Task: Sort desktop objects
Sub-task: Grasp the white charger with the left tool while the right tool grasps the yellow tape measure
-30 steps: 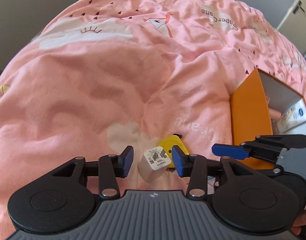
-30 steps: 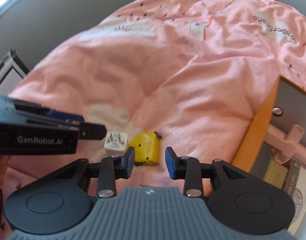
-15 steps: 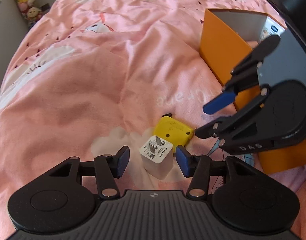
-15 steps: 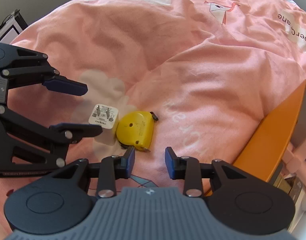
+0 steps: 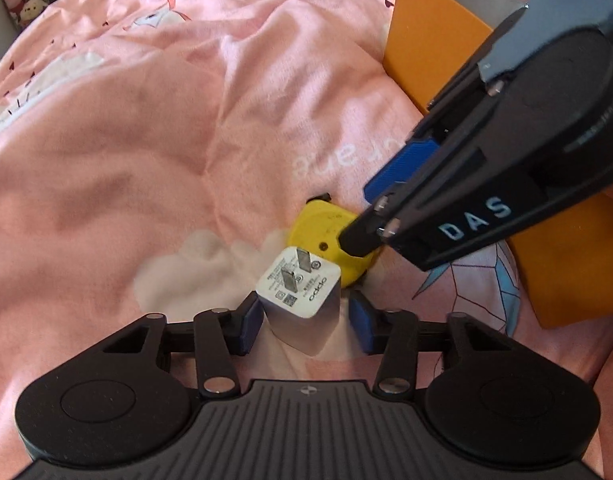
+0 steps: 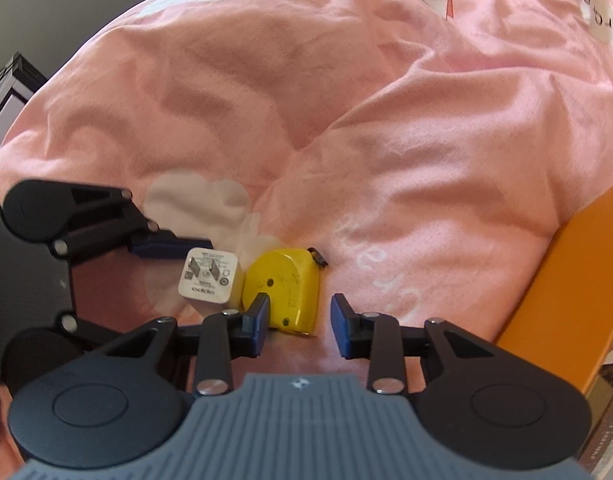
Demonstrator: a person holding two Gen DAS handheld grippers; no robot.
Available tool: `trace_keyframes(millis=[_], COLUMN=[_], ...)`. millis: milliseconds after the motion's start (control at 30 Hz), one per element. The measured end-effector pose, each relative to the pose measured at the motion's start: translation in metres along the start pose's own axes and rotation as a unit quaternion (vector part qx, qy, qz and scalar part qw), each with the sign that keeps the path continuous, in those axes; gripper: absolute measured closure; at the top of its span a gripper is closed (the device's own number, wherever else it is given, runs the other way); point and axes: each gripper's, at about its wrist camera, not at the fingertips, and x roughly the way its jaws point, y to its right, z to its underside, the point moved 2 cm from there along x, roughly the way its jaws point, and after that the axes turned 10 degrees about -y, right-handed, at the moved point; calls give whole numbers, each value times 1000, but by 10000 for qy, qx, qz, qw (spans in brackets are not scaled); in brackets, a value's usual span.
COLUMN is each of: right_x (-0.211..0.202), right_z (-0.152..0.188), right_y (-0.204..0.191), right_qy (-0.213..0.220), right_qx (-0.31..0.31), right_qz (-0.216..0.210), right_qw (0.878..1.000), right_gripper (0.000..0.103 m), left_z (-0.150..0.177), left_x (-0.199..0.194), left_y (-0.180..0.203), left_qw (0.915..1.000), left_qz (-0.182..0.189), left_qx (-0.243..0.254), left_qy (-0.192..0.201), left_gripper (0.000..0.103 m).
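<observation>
I see the white charger (image 5: pixel 299 295) standing on end on the pink bedspread (image 5: pixel 146 128), prongs up and tilted slightly away from my left camera, long axis near vertical; smooth glossy plastic block, rounded corners, two flat metal prongs, grey print on the top face. The left gripper (image 5: pixel 306 326) straddles it, jaws half-wide and just been closing; the left blue pad looks to touch the charger's side, the right pad shows a thin gap, so no grip yet. The yellow tape measure (image 6: pixel 284 294) lies flat touching the charger's right side, rounded D-shaped hard plastic case, scuffed, small black tab at its far corner, long axis running near to far in my right view. The right gripper (image 6: pixel 300 322) hangs over its near end, jaws narrow-to-mid and apart: the left pad overlaps the case edge, the right pad is clear of it, nothing clamped. Bedspread is soft wrinkled cotton with white cloud prints and lettering. The orange box (image 5: pixel 434 52), stiff matte card with a grey inner wall, sits to the right, apart from both items.
</observation>
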Motion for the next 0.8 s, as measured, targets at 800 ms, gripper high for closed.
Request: trace_keyframes(millis=[800], right_x=[26], right_z=[-14], right_y=[-1], right_qy=[-198], right_qx=[1068], right_qz=[-401], right_qw=[9933], right_gripper=[62], left_z=[21], left_x=[-67], left_y=[-21], left_qw=[9863], left_qz=[-38], left_qx=[-1540], left_qy=[597], left_gripper=[56])
